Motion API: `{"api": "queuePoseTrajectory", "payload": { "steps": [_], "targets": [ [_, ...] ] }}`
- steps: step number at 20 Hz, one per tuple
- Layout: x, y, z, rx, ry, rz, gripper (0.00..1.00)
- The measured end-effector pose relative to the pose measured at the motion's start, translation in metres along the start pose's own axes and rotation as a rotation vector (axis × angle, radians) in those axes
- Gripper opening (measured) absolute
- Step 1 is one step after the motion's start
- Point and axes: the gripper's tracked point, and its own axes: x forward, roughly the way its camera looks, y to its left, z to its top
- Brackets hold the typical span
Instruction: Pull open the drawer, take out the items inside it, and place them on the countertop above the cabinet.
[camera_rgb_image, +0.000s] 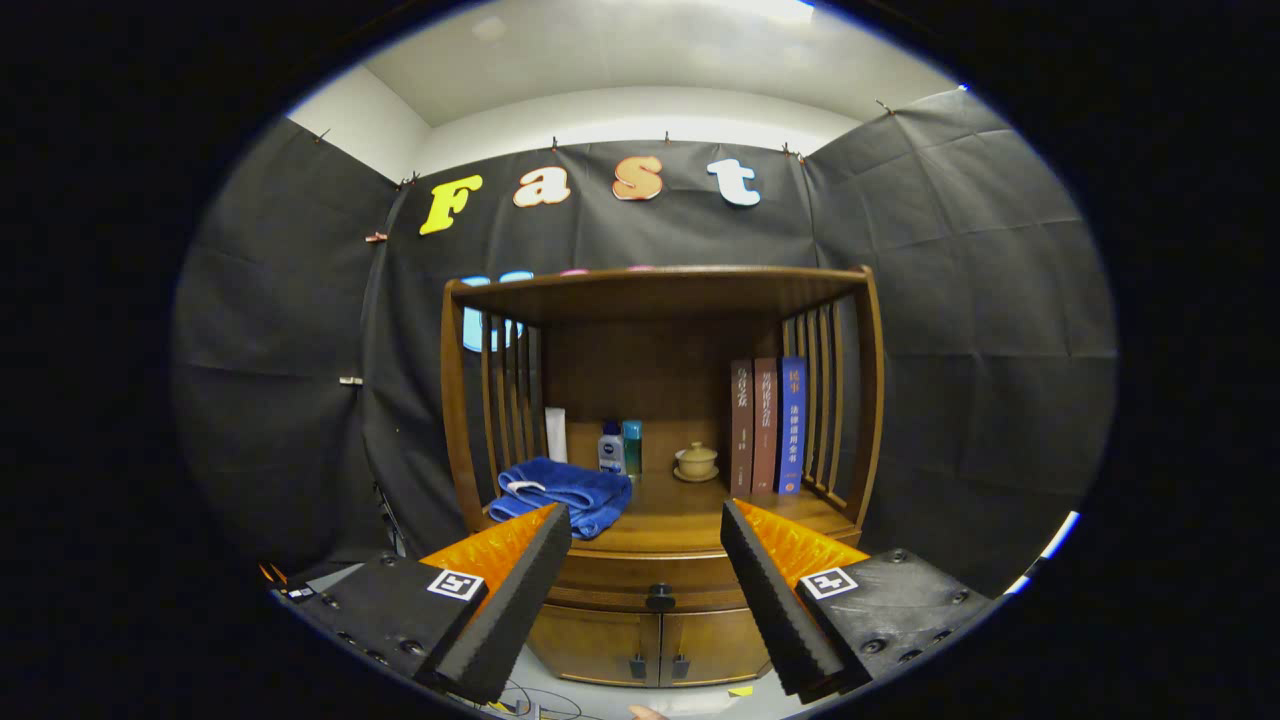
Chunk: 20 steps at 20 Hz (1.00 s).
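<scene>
Brown wood makes up the cabinet (660, 440) that stands against the booth's black cloth wall, straight ahead of the gripper (646, 530). The gripper's two fingers, orange-backed with black ribbed pads (520, 590), are spread wide apart and hold nothing. In the gap between them shows the front of the drawer (650, 580), a curved wooden band just below the countertop (690, 515). The drawer is closed, its face flush with the cabinet front. A small dark knob (660, 598) sits in the middle of that face, between the two fingers and a little beyond their tips, apart from both pads. Below the drawer are two small cabinet doors (655, 645), shut, each with a dark pull near the seam where they meet.

On the countertop above the drawer, under a wooden roof held up by slatted sides, lie several things. A folded blue towel (565, 492) rests at the left, its near edge just behind the tip of the left finger. Behind it stand a white tube (556, 434), a small white bottle with a blue label (611, 448) and a teal bottle (632, 445). Near the middle is a small tan lidded cup on a saucer (696, 461). At the right, three books (767, 425) stand upright against the slats, two with red-brown spines and one blue.

What is inside the drawer cannot be seen.
</scene>
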Motion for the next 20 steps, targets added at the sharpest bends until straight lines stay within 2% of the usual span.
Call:
{"api": "queuePoseTrajectory", "payload": {
  "steps": [12, 20],
  "targets": [
    [0.1, -0.014, -0.173, 0.043, 0.287, -0.02, 1.0],
    [0.148, -0.023, -0.238, 0.035, 0.382, -0.049, 0.98]
  ]
}}
